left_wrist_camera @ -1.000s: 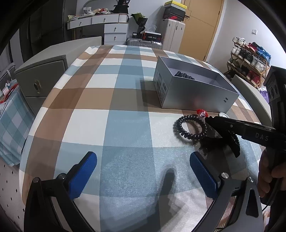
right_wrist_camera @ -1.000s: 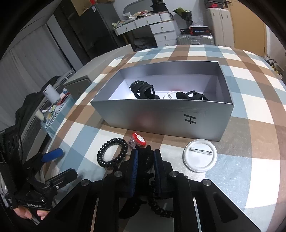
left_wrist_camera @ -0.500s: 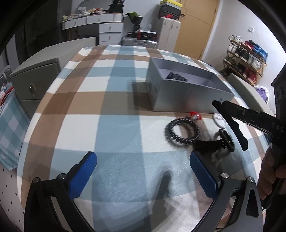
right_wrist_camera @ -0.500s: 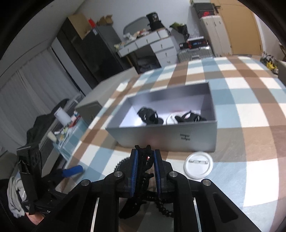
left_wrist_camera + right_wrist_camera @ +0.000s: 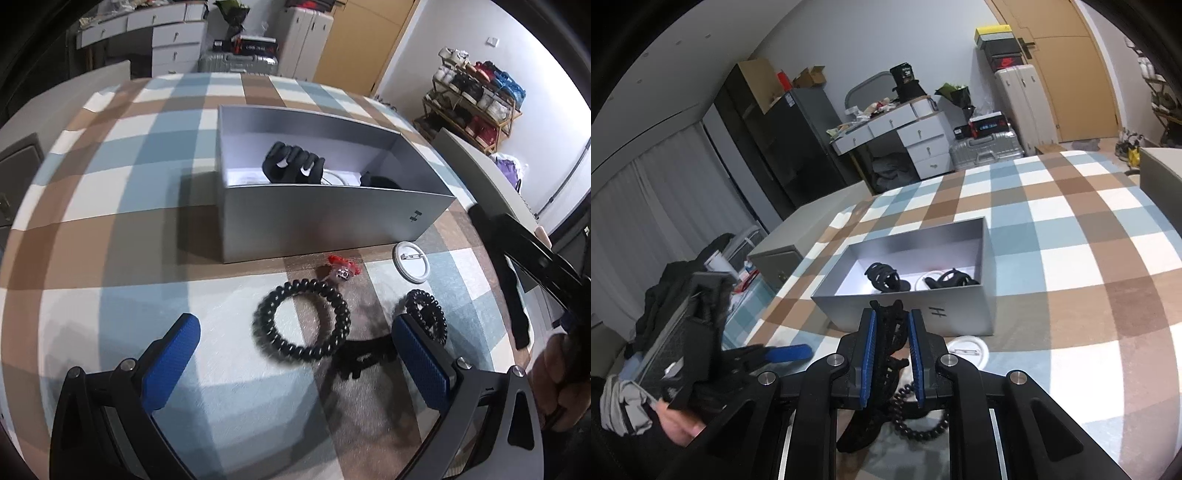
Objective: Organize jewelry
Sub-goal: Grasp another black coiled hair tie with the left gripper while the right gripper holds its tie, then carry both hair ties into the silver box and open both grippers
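Observation:
A grey open box [image 5: 332, 218] stands on the checked tablecloth and holds black hair pieces [image 5: 293, 168] and a white disc. In front of it lie a large black coil hair tie [image 5: 301, 321], a smaller coil tie [image 5: 424, 310], a red clip [image 5: 343, 266] and a white badge [image 5: 412, 256]. My left gripper [image 5: 295, 360] is open and empty, low over the large coil tie. My right gripper [image 5: 890, 332] is shut on a black hair claw clip [image 5: 888, 345], lifted above the table short of the box [image 5: 912, 310]. Its body shows in the left wrist view [image 5: 524, 266].
The white badge [image 5: 967, 350] and a coil tie [image 5: 916, 421] lie under the right gripper. A grey cabinet [image 5: 798, 240] stands left of the table. Drawers [image 5: 916, 133], suitcases and a shoe rack [image 5: 476, 96] stand around the room.
My right gripper has lifted the black claw clip off the table and risen. My left gripper has moved forward and right, toward the coil ties and the box.

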A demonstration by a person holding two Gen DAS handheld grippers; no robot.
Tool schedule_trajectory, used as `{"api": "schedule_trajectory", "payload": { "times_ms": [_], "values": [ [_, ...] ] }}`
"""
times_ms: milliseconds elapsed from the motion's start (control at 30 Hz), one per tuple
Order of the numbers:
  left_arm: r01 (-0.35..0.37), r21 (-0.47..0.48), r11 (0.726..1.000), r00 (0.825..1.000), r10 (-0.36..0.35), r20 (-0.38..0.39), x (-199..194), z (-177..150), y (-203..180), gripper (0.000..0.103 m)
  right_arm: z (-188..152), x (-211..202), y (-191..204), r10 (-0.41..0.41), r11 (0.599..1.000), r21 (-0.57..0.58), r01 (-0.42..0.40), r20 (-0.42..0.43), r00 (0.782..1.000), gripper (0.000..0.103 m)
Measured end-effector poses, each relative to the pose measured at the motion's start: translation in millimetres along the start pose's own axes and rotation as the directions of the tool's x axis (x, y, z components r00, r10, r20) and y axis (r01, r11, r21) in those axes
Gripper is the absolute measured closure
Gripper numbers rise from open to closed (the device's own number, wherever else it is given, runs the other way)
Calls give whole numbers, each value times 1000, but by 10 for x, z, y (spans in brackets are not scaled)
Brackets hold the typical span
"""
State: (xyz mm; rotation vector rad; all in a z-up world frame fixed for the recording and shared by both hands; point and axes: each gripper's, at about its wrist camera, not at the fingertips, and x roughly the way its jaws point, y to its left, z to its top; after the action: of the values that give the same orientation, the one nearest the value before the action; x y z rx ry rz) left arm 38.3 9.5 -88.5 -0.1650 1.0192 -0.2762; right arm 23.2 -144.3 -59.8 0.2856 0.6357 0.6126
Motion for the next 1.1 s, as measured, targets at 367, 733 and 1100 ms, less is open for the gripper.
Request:
{"api": "schedule_trajectory", "payload": {
  "times_ms": [367, 733, 1100],
  "values": [
    [-12, 83, 996, 1000, 14, -28, 18, -9, -123, 31, -112, -91, -186, -11, 999, 48, 12, -9, 1000, 86],
    [-18, 138, 990, 999, 24, -42, -5, -20, -167, 70, -131, -121, -217, -11, 999, 53, 12, -1, 1000, 86],
    [-33, 121, 992, 999, 34, -5, -167, -51, -163, 70, -115, -129, -156, -1, 999, 44, 1, -1, 1000, 86]
  ]
}}
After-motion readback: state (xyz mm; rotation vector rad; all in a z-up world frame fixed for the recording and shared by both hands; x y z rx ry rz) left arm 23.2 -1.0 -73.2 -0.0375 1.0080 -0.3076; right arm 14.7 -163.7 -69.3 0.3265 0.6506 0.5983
